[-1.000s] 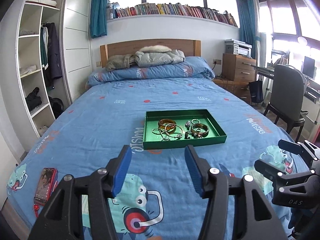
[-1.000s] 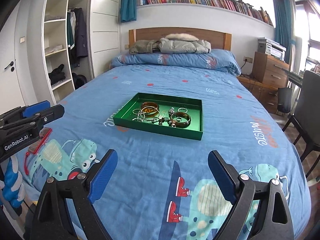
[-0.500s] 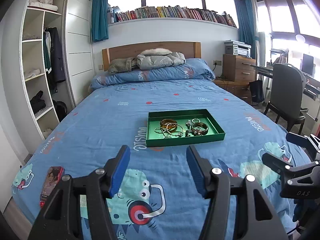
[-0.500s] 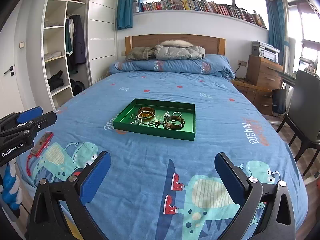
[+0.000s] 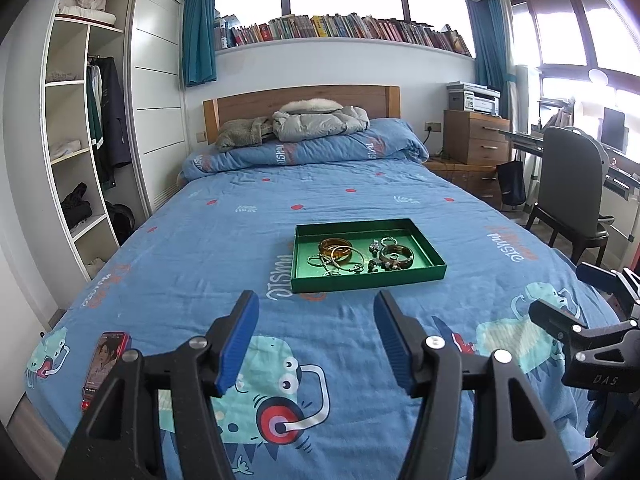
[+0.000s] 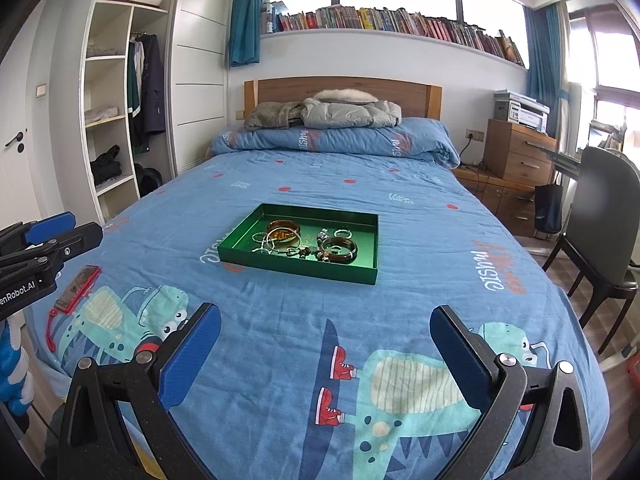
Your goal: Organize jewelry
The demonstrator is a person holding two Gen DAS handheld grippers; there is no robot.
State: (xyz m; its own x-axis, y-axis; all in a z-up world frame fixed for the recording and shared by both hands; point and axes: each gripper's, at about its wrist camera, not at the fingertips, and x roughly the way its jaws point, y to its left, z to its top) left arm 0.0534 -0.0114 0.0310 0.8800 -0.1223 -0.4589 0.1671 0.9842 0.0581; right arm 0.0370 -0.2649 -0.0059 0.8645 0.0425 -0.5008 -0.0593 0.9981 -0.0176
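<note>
**Both claws empty over the foot of the bed, jewelry tray at mid-bed**

Nearest the cameras, the left claw (image 5: 314, 340) stands with its blue pads spread apart and nothing between them, above the bedcover's cartoon print near the foot edge of the bed (image 5: 224, 240); the right claw (image 6: 326, 344) is spread at its widest, also empty, over the foot edge toward the right side; each claw shows at the margin of the other's view, well apart from it. A phone in a red case (image 5: 105, 364) lies flat by the bed's near left corner, close to the left edge.

Farther up, about the middle of the bed, sits the green tray (image 5: 298, 256), a shallow rectangle lying flat on the blue cover, clear of both claws; inside it the jewelry is gathered toward the near half: amber bangles (image 5: 336, 249) left of centre, a dark brown bangle (image 5: 396, 256) to the right, thin silver rings and chains (image 5: 340, 266) tangled between and in front of them; smaller pieces are too fine to tell apart.

Beyond, at the head edge, a folded duvet carries grey jackets (image 5: 320, 122) against the wooden headboard; a chair (image 5: 568, 184) stands off the right side.
</note>
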